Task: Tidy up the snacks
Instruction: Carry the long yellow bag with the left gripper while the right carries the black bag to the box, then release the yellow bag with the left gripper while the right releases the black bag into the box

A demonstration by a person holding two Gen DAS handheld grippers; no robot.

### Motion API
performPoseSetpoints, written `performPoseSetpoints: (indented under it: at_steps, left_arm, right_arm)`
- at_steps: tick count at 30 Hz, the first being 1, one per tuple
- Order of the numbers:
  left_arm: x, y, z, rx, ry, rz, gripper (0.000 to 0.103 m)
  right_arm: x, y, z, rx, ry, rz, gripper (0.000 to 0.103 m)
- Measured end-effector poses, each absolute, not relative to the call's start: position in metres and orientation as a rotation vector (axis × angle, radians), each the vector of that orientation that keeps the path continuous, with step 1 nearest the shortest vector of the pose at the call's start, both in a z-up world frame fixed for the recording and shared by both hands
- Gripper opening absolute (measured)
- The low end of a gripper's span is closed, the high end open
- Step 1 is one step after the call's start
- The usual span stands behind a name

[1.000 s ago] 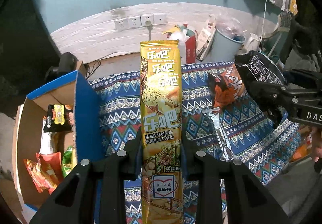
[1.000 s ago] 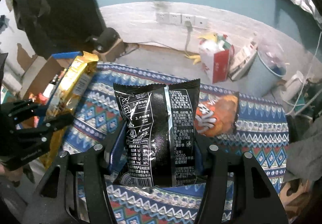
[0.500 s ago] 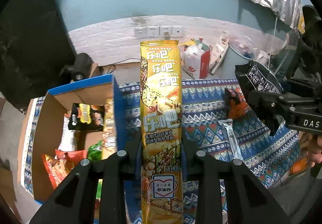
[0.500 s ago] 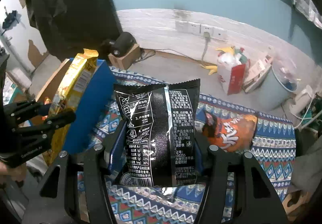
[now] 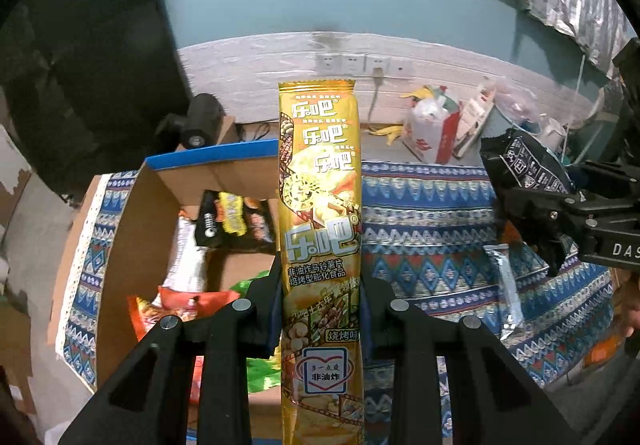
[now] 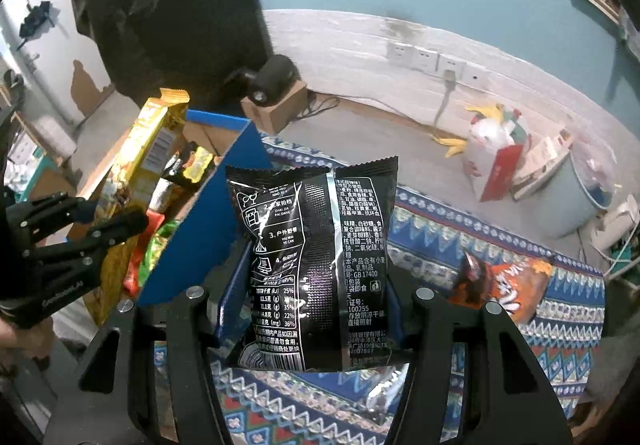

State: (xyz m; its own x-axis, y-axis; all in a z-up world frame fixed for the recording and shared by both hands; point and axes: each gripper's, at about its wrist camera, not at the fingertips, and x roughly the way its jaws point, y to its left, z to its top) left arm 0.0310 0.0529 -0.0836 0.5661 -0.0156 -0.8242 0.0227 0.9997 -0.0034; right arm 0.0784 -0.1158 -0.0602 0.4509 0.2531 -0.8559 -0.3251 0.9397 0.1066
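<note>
Left gripper: clamped on a tall yellow chip pack, fingers pressing both long sides at about mid-height. Pack stands upright, lifted clear of everything below, its lower part over the right wall of the cardboard box.

Right gripper: clenched on a black snack bag, printed back facing the camera, fingers at the bag's two side edges. Bag hangs above the patterned cloth, just right of the box's blue flap.

Box: open top, blue rim, sits at the left end of the cloth-covered table. Inside it, seen from the left wrist: a dark pack with yellow print near the far wall, a white pack beside it, an orange-red pack and a green one nearer the camera.

On the cloth, right half of the table: an orange bag lying flat toward the far edge, and a silver strip pack lying lengthwise nearer the front.

Each gripper shows in the other's view, the two well apart.

Beyond the table's far edge: wall sockets, a red-and-white paper bag on the floor, a small black camera on a cardboard carton.
</note>
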Motion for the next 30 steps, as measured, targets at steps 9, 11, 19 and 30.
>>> performPoseSetpoints:
  at_steps: [9,11,19,30]
  left_arm:
    - [0.043,0.083,-0.111,-0.056,1.02,0.037,0.031]
    - [0.046,0.089,-0.117,-0.085,1.036,0.039,0.031]
    - [0.048,0.098,-0.118,-0.117,1.042,0.064,0.042]
    - [0.03,0.133,-0.103,-0.172,1.014,0.12,0.056]
  right_arm:
    - [0.094,-0.084,-0.067,-0.095,1.061,0.399,0.057]
    - [0.096,-0.079,-0.068,-0.098,1.061,0.404,0.057]
    - [0.104,-0.063,-0.075,-0.092,1.078,0.421,0.057]
    - [0.111,-0.022,-0.079,-0.1,1.091,0.476,0.057]
